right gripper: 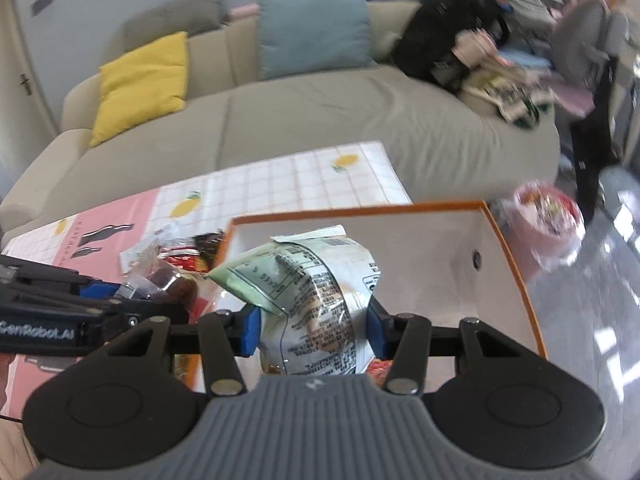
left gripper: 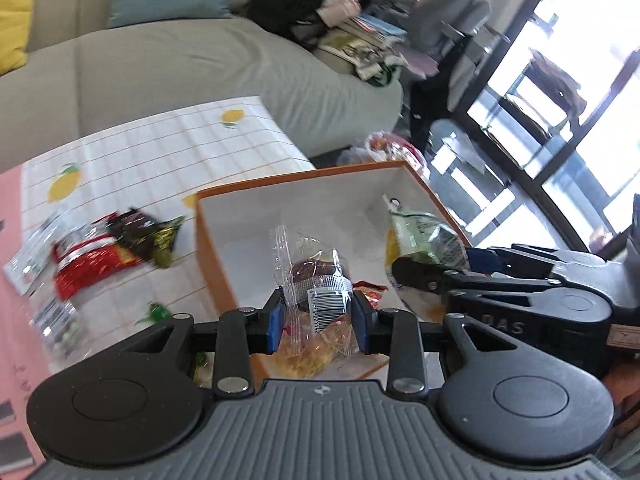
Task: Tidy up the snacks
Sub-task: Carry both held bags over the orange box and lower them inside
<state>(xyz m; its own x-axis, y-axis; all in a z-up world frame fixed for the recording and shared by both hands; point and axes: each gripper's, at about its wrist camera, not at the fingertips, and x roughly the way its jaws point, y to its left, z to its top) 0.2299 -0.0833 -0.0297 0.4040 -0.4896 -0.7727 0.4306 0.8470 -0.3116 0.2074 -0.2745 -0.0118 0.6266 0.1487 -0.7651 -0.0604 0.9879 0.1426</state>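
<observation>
An orange box (left gripper: 208, 240) with a white inside stands on the table's right end. My left gripper (left gripper: 318, 320) is shut on a clear-wrapped cake snack (left gripper: 316, 280) and holds it above the box's near side. My right gripper (right gripper: 314, 330) is shut on a pale green and silver snack bag (right gripper: 316, 288), hanging over the same orange box (right gripper: 516, 272). In the left wrist view the right gripper (left gripper: 472, 276) and its snack bag (left gripper: 424, 240) show at the right. Red wrappers (left gripper: 370, 290) lie on the box floor.
A red packet (left gripper: 86, 264), a dark green-edged packet (left gripper: 148, 236) and clear packets (left gripper: 36, 256) lie on the lemon-print tablecloth (left gripper: 160, 148) left of the box. A grey sofa (right gripper: 320, 120) with cushions stands behind. A pink bag (right gripper: 550, 220) sits on the floor.
</observation>
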